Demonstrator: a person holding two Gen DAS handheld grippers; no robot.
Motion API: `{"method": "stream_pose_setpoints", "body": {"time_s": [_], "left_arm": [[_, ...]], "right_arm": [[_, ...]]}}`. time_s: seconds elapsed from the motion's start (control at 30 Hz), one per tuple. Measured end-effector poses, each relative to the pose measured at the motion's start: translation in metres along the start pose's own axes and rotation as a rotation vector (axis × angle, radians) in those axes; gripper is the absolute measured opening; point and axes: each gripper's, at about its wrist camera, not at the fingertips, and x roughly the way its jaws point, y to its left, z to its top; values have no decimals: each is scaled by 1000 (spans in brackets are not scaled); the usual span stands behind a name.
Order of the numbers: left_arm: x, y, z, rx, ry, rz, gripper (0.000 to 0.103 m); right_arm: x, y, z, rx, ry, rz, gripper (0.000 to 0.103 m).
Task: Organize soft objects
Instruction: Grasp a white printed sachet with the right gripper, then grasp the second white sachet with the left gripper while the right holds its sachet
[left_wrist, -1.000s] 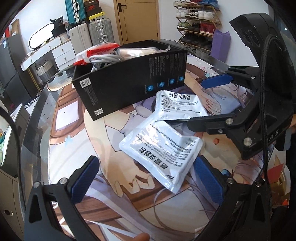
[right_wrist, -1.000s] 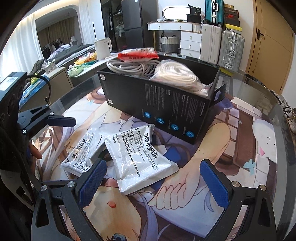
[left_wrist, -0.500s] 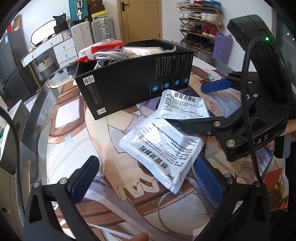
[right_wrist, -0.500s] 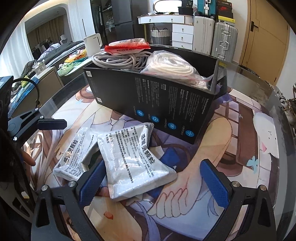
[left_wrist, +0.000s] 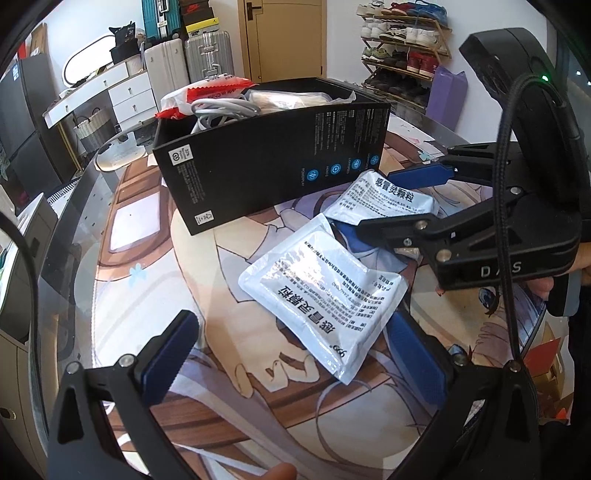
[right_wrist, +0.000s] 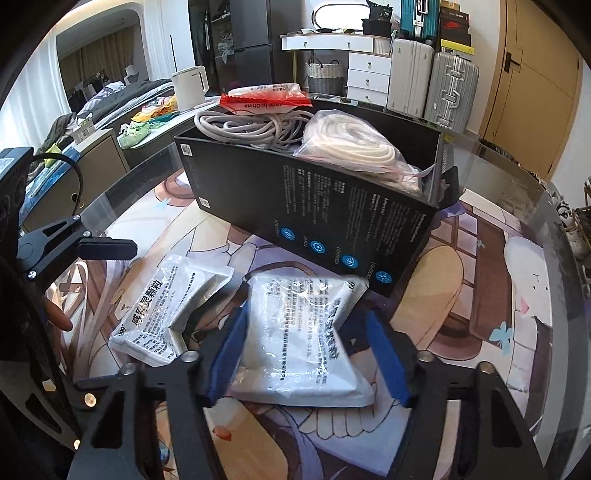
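Two white foil sachets lie flat on the printed table mat (right_wrist: 480, 266), just in front of the black box (right_wrist: 314, 206). Going left to right in the right wrist view, we see the left gripper (left_wrist: 291, 358) with jaws wide apart and empty, then the left sachet (right_wrist: 162, 314), then the right sachet (right_wrist: 303, 339), whose far corner touches the box wall. The right gripper (right_wrist: 308, 354) has just been closing its jaws around this right sachet; its blue pads (right_wrist: 229, 350) flank the two side edges, and whether they already press we cannot tell for certain. We judge the sachet light, limp and slick, filled with loose granules, so it will sag and may slide. A pinch across the flat sealed edges, or across the middle, seems safest. The box already holds a grey cable (right_wrist: 243, 127), a bagged white hose (right_wrist: 354, 147) and a red-edged packet (right_wrist: 266, 98).
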Motion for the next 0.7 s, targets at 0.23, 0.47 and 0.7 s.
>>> {"method": "stream_pose_setpoints", "body": {"time_s": [0.23, 0.47, 0.7], "left_arm": [[-3, 7, -1, -40, -4, -45, 103], [-7, 20, 2, -128, -2, -97, 103], [0, 31, 6, -241, 14, -107, 103]], "right_arm": [[-5, -7, -6, 2, -10, 6, 49], [-12, -14, -11, -1, -23, 24, 45], [-20, -21, -14, 16, -44, 26, 45]]}}
